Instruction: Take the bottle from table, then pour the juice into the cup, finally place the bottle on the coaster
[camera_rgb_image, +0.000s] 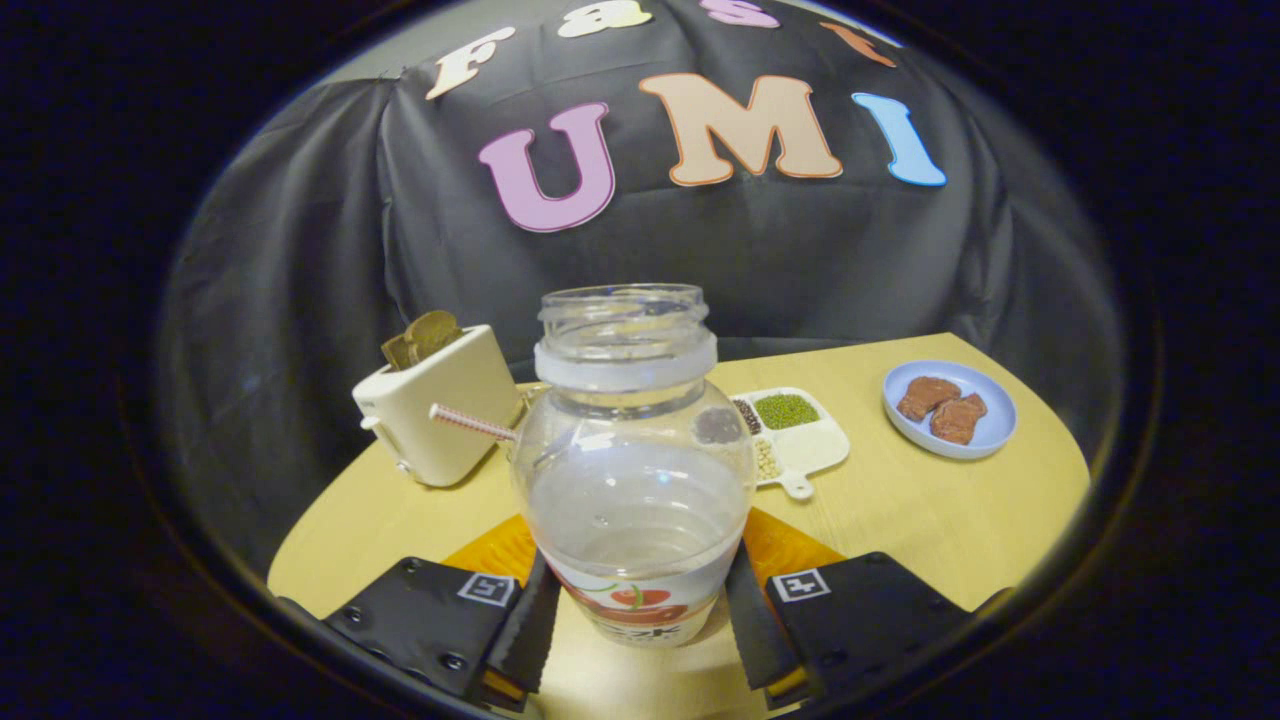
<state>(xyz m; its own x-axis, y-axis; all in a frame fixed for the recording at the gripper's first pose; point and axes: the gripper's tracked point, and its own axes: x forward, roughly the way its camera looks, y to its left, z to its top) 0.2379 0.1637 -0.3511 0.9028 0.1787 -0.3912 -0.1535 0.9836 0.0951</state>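
- Nearest the camera, the hand-held gripper (640, 625) has its two fingers on either side of the juice bottle's lower body; each pad seems to meet the bottle's wall, but I cannot tell whether they are pressing on it.
- Juice bottle (633, 470): clear plastic, upright, uncapped, with a wide open mouth and a white collar ring under the threads. A label with a red fruit picture wraps its base, and pale liquid fills part of the lower body.
- Under and behind the bottle lies an orange coaster (790, 548), its corners showing to both sides of the bottle; whether the bottle's base rests on it or hangs just above it is unclear.
- Left of the bottle and farther back stands a cream toaster (440, 405) with dark slices poking out of its top.
- A striped straw (472, 424) reaches in from the left, toward the bottle's shoulder; what it stands in is hidden behind the bottle.
- Right of the bottle and beyond it sits a white divided tray (815, 450) holding green beans and other grains.
- Farther right of the bottle is a pale blue plate (990, 430) with brown meat pieces.
- All of this rests on a light wooden worktop (930, 530).
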